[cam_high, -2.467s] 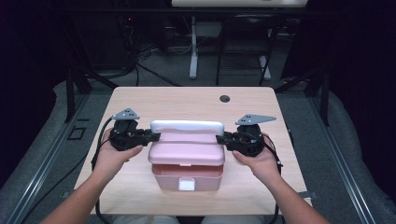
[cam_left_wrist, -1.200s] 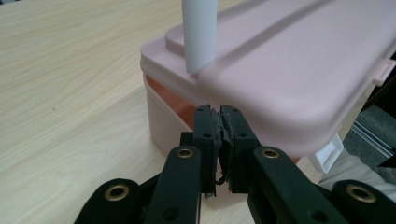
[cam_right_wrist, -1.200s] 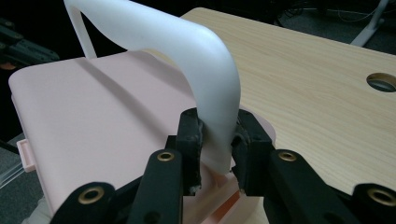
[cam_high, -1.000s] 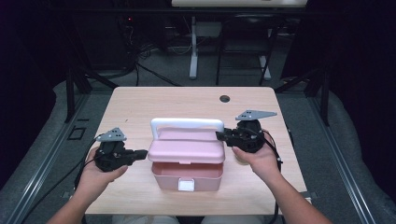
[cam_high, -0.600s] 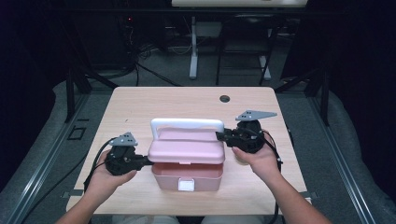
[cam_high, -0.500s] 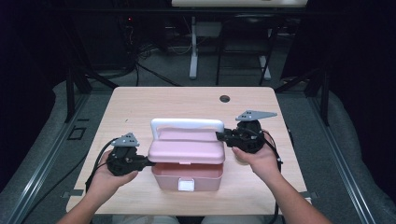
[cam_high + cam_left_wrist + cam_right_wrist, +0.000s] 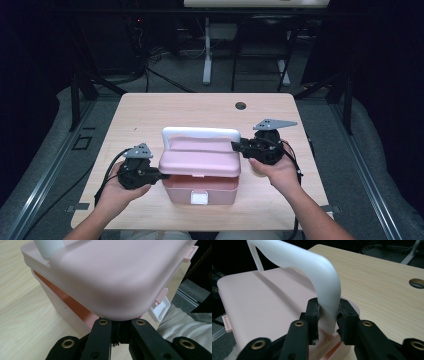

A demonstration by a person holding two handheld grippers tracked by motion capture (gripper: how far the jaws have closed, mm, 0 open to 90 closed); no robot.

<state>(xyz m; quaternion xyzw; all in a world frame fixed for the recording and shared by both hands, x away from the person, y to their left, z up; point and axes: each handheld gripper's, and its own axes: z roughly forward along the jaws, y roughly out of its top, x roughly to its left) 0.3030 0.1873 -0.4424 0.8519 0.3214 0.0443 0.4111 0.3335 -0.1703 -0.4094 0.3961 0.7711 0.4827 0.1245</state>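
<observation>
Two grippers flank the pink box (image 7: 200, 184) at the table's (image 7: 150, 112) near edge, its lid (image 7: 199, 159) raised off the base. The right gripper (image 7: 236, 146), jaws just loosening, straddles the white handle's (image 7: 322, 272) end, pads touching it. The left gripper (image 7: 164, 175) is closed, tips tucked out of sight beneath the lid's corner.
</observation>
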